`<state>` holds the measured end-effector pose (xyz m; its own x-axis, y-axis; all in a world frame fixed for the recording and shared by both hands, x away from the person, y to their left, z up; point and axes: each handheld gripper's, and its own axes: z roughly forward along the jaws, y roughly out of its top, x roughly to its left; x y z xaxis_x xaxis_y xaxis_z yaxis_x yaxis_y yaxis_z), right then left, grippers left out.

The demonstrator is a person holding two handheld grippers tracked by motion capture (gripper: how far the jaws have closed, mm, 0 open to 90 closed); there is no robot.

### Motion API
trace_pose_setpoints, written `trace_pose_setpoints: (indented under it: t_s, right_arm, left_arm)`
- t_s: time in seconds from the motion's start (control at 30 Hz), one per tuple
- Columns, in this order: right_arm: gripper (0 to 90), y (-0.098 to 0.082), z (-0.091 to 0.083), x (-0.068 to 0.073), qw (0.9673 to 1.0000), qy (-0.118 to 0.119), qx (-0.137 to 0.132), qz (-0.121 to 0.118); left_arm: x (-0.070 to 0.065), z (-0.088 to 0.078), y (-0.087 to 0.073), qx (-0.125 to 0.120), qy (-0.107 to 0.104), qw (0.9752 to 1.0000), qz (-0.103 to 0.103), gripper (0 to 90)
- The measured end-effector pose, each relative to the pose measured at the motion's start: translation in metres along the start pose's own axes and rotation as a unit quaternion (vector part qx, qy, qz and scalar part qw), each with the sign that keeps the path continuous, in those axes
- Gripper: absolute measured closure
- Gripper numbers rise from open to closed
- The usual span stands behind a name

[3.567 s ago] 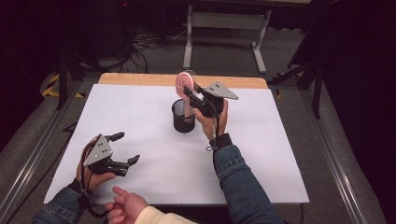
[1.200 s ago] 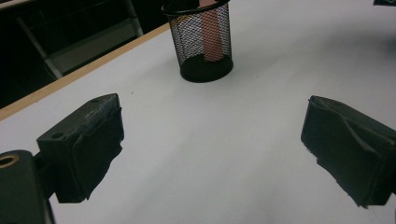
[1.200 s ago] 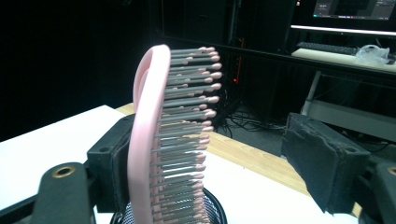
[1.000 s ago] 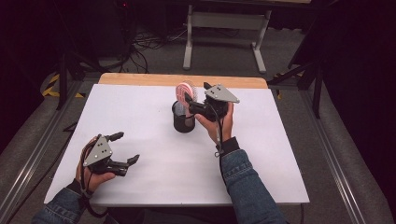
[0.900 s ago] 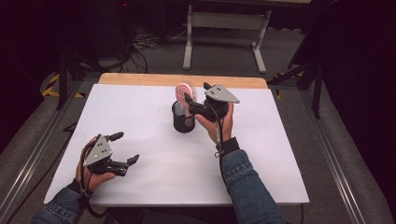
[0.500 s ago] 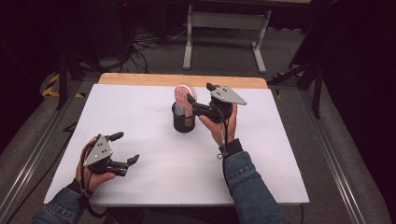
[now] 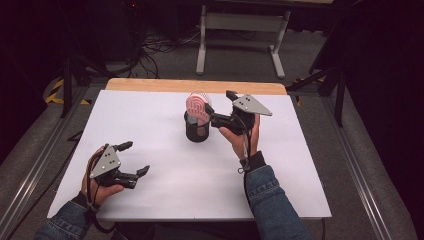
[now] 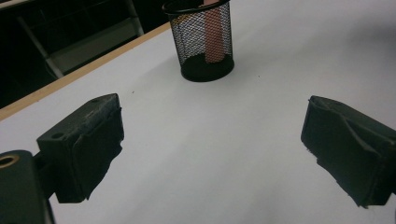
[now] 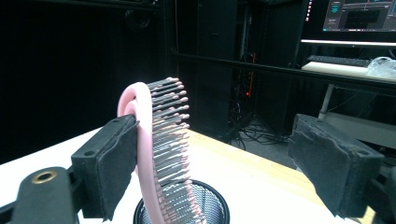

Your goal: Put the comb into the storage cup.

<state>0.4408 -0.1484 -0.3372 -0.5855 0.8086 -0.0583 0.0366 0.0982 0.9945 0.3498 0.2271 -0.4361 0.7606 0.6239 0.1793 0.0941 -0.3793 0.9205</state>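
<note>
We're at the release step: the pink hairbrush (image 7: 196, 106) stands handle-down in the black mesh cup (image 7: 197, 131), mid-table toward the far edge, bristle head sticking up above the rim. The right gripper (image 7: 212, 119) sits level just beside the brush head, and its jaws have just been opening. In the right gripper view the head (image 9: 156, 140) stands between the jaws, w/ its back against or right at one pad (image 9: 109, 163) while the other pad stands well clear, so nothing's clamped; the brush looks to be carried by the cup, not by us.

The left gripper (image 7: 131, 159) rests near the front left of the white table (image 7: 150, 115), jaws spread wide w/ nothing between them. Its view looks across bare tabletop to the cup (image 8: 205, 42) w/ the pink handle inside.

Next, we reckon, is backing the right gripper away from the head w/o that near pad dragging the bristles or tipping the cup. The brush leans a bit, so pulling back slow along the jaws' line seems safest, and the left can stay put
</note>
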Motion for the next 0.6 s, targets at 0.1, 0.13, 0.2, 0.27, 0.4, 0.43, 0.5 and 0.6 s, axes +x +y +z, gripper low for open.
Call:
trace_pose_setpoints:
  t_s: [0.1, 0.13, 0.2, 0.27, 0.4, 0.43, 0.5, 0.6]
  right_arm:
    - [14.9, 0.0, -0.004, 0.001, 1.0, -0.001, 0.001, -0.001]
    - [14.8, 0.0, -0.005, 0.0, 1.0, 0.0, 0.002, -0.003]
    - [14.6, 0.001, -0.008, -0.001, 1.0, -0.001, 0.002, -0.004]
    - [14.5, 0.001, -0.01, -0.001, 1.0, 0.0, 0.003, -0.005]
    - [14.1, 0.0, -0.014, -0.002, 1.0, 0.0, 0.003, -0.007]
    - [14.0, 0.0, -0.014, -0.002, 1.0, 0.0, 0.003, -0.007]
    - [14.0, 0.0, -0.015, -0.003, 1.0, -0.002, 0.003, -0.006]
    - [13.8, -0.001, -0.017, -0.004, 1.0, -0.004, 0.004, -0.007]
  left_arm:
    - [0.0, 0.0, 0.0, -0.001, -0.001, 1.0, -0.002, 6.7]
    - [0.0, 0.0, 0.0, -0.001, 0.0, 1.0, 0.0, 6.7]
    - [0.0, 0.0, 0.0, -0.001, 0.001, 1.0, 0.001, 6.8]
    - [0.0, 0.0, 0.0, -0.001, 0.001, 1.0, 0.0, 6.7]
    - [0.0, 0.0, 0.0, -0.001, 0.001, 1.0, 0.0, 6.7]
    - [0.0, 0.0, 0.0, -0.001, 0.001, 1.0, 0.0, 6.7]
    - [0.0, 0.0, 0.0, 0.0, 0.001, 1.0, 0.0, 6.7]
    - [0.0, 0.0, 0.0, -0.001, 0.001, 1.0, -0.001, 6.7]
